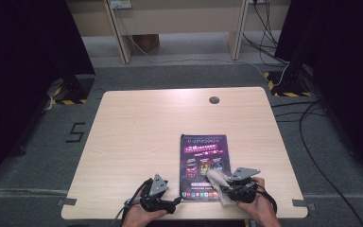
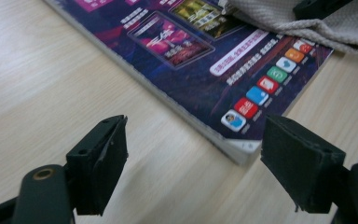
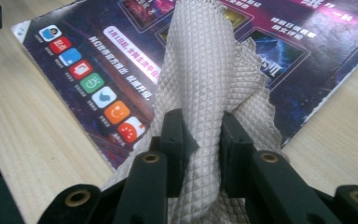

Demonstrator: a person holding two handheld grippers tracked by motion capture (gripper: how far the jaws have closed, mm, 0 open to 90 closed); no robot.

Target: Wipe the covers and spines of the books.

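A dark purple magazine (image 1: 203, 163) lies flat near the table's front edge, its cover (image 3: 98, 70) printed with coloured app icons. A beige waffle-weave cloth (image 3: 209, 79) lies over the cover's near right part, bunched up between the black jaws of my right gripper (image 3: 203, 135), which is shut on it. The same cloth (image 1: 220, 182) shows at the magazine's lower right corner in the high view, under my right gripper (image 1: 224, 185). My left gripper (image 2: 193, 154) stands open just off the magazine's near left corner (image 2: 242, 149), with bare table between its jaws. In the high view the left gripper (image 1: 175, 202) lies low, left of the magazine.
The light wooden table (image 1: 137, 127) has a round cable hole (image 1: 214, 100) at the back. Cables trail over the grey floor (image 1: 312, 156) to the right. Wooden furniture legs (image 1: 123, 42) stand beyond the table.
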